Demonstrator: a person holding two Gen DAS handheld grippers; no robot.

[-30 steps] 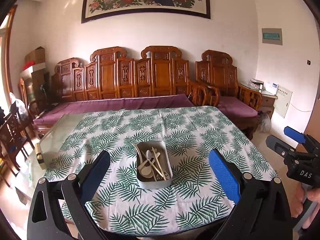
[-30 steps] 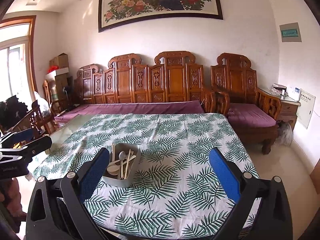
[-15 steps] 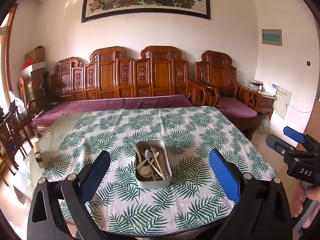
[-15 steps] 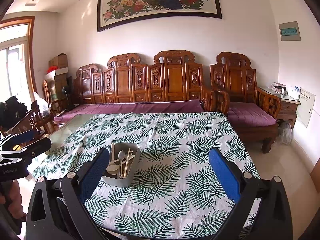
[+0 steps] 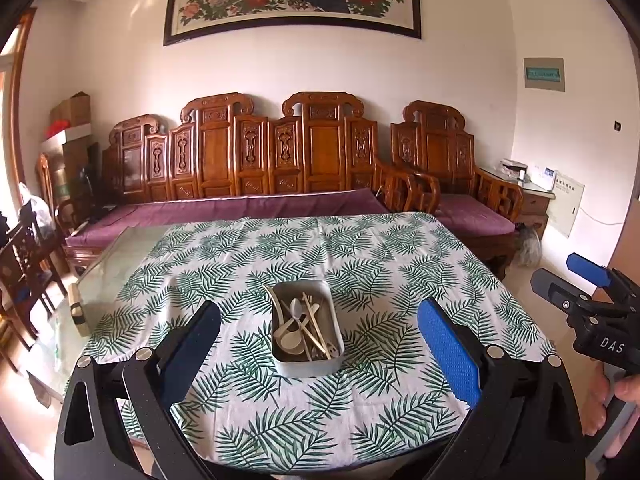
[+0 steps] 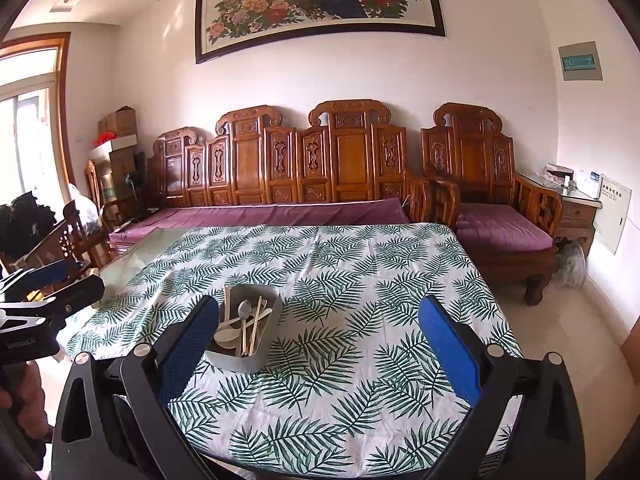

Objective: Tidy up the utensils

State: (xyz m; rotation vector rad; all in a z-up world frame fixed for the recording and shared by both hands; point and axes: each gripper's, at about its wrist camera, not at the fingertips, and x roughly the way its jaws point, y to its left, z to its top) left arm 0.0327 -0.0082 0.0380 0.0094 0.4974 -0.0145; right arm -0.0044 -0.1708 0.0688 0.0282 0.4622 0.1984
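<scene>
A grey rectangular metal tray (image 5: pixel 307 364) sits on the leaf-print tablecloth (image 5: pixel 360 264). It holds several utensils (image 5: pixel 302 326): pale spoons, a metal spoon, chopsticks and a fork. My left gripper (image 5: pixel 318 344) is open and empty, held back from the near table edge with the tray centred between its blue pads. My right gripper (image 6: pixel 318 344) is open and empty; the tray (image 6: pixel 244 360) lies by its left finger (image 6: pixel 188 344). The right gripper also shows at the right edge of the left wrist view (image 5: pixel 588 292).
A carved wooden sofa with purple cushions (image 5: pixel 248 208) stands behind the table, with an armchair (image 6: pixel 496 216) to its right. Bare glass tabletop (image 5: pixel 116 256) shows at the left. Wooden chairs (image 5: pixel 24 256) stand at far left. A side cabinet (image 6: pixel 576 208) is at far right.
Both grippers have drawn slightly back and up from the table, so the tray looks a little farther. Jaws stay open; nothing on the table has moved.
</scene>
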